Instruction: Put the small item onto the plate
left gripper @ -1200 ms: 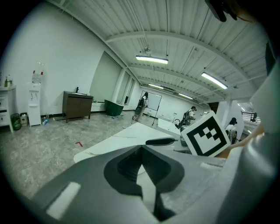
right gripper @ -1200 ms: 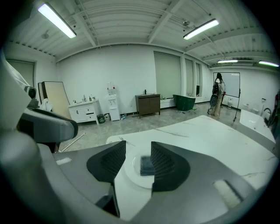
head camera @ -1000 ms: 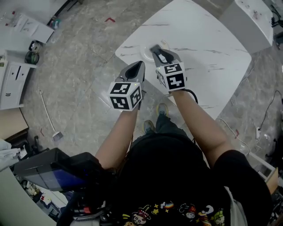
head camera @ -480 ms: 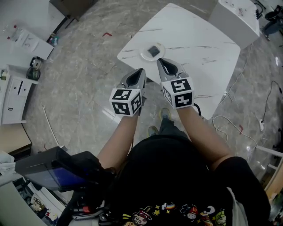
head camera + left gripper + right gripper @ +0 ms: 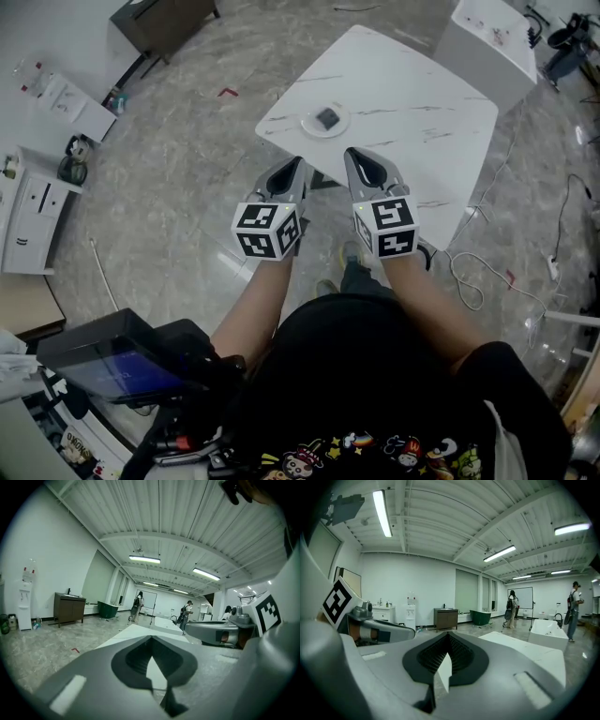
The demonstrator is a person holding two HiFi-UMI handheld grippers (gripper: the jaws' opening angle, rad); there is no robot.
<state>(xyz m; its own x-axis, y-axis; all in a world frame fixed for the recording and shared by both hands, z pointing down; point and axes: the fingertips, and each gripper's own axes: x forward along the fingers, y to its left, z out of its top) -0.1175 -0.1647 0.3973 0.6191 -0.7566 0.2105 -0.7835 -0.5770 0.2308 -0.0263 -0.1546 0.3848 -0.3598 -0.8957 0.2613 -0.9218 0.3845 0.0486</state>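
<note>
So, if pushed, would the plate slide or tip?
The plate looks flat and shallow, so it probably slides rather than tips. The table looks smooth and glossy, so it may glide easily. The small item would likely ride along.

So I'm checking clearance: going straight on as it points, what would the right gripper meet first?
Probably the white table, at its near edge, just right of the plate. The right gripper looks about level, so it may pass above the top. Depth is unclear.
</note>
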